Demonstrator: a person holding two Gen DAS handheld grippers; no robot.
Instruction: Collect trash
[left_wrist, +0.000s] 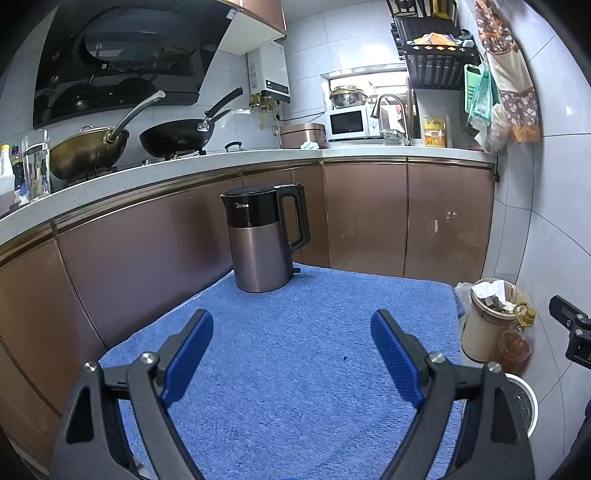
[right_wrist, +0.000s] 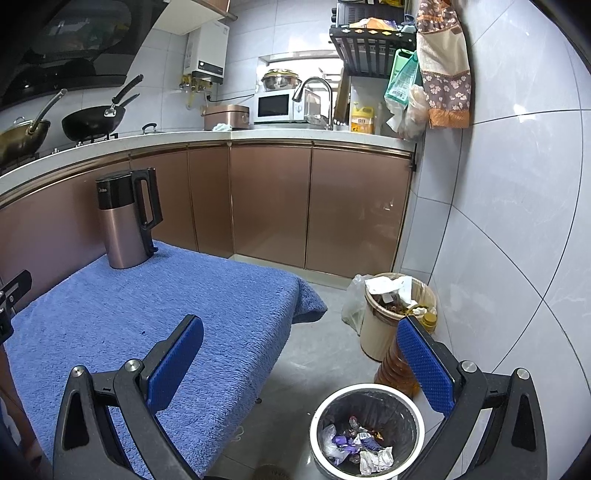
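A small white bin (right_wrist: 318, 417) with a black liner stands on the floor at the table's right, holding several crumpled wrappers (right_wrist: 360, 443). My right gripper (right_wrist: 299, 326) is open and empty, held above the table's right edge and the bin. My left gripper (left_wrist: 291, 321) is open and empty, over the blue towel (left_wrist: 295, 369) on the table. I see no loose trash on the towel. The bin's rim shows at the right in the left wrist view (left_wrist: 524, 387).
A black-and-bronze kettle (left_wrist: 264, 238) stands at the towel's far edge. A beige bin (right_wrist: 380, 332) full of rubbish and an oil bottle (right_wrist: 393, 369) stand by the tiled wall. Bronze cabinets (right_wrist: 269, 206), a counter with woks, microwave and sink lie beyond.
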